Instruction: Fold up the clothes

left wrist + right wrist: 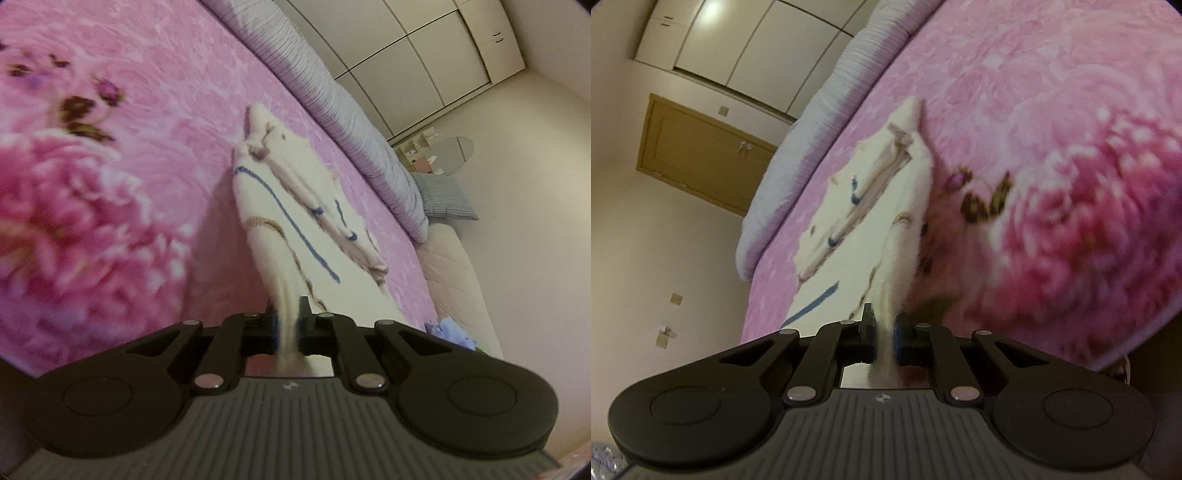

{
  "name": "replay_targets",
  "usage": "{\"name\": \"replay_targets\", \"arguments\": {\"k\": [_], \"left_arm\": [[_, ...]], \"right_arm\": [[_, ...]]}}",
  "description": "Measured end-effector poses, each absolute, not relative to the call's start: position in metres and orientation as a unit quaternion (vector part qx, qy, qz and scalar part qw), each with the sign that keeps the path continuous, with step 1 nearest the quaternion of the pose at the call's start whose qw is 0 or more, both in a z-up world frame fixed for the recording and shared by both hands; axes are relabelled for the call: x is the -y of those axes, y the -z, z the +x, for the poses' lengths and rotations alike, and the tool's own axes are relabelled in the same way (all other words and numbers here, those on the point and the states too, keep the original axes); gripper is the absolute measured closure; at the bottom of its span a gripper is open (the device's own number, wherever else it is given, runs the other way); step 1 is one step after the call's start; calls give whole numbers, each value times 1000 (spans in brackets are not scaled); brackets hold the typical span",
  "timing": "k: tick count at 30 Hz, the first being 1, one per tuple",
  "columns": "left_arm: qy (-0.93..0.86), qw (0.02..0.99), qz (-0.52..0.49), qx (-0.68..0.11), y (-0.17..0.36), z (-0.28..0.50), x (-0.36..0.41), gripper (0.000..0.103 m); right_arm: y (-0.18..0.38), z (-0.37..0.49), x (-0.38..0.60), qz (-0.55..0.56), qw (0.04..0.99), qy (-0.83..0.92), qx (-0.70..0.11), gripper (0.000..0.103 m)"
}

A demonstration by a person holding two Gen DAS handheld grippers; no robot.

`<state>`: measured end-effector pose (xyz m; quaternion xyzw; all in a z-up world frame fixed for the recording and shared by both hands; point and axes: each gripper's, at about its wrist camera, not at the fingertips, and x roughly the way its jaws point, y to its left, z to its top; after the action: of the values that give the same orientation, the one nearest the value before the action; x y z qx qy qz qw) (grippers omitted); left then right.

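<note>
Left wrist view: my left gripper (286, 325) is clamped on an edge of the cream-white knitted garment with blue and tan line trim (295, 206), which stretches forward from the jaws and lies across the pink floral bedspread (110, 184); a striped lilac bolster (332, 103) runs along the bed's far side. Right wrist view: my right gripper (884, 332) likewise pinches an edge of the same garment (857, 221), the fabric rising between the two fingers and spreading ahead over the bedspread (1052, 147), with a brown wooden door (698, 155) at left.
</note>
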<state>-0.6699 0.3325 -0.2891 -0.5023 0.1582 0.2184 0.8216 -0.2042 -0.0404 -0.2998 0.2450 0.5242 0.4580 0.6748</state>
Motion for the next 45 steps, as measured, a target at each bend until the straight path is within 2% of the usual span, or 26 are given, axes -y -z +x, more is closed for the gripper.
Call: {"name": "replay_targets", "arguments": {"k": [6,10,14,20,22,23,25,26,27,31,37,41,45], "left_arm": [[-203,829,-502,-139,273,-717,-295,97],[-199,827,-510,-128,266,-715,-300,97],[-193,831,-506,-127,251,-685,-334,97],[-203,849,-468,-137,233,-596,-425,96],[-225,846,-461,-144,238,-569,-451,92],[-236,845,-457,-147,241,-556,-464,91],[-257,842,-449,-153,247,-529,-490,75],[-268,840,-445,-156,249,-516,-503,75],[-279,838,-440,-159,252,-502,-516,74],[-288,837,-423,-192,267,-500,-531,66],[-252,842,-400,-261,291,-493,-530,65],[-241,855,-356,-290,294,-468,-533,64],[-231,858,-335,-312,303,-447,-537,65]], "right_arm": [[297,-258,94,254,671,-460,-523,93],[293,-264,102,253,667,-461,-528,93],[274,-242,83,262,664,-475,-515,93],[250,-162,11,284,673,-477,-488,93],[250,-130,-20,294,680,-467,-483,92],[254,-115,-35,302,682,-458,-483,88],[270,-82,-63,321,686,-430,-490,72],[277,-71,-73,323,693,-415,-493,54],[284,-60,-82,323,699,-401,-496,49],[298,-45,-101,258,730,-395,-495,49],[316,-44,-114,140,748,-412,-501,51],[313,-48,-126,109,740,-439,-498,61],[309,-48,-139,86,738,-450,-495,61]]}}
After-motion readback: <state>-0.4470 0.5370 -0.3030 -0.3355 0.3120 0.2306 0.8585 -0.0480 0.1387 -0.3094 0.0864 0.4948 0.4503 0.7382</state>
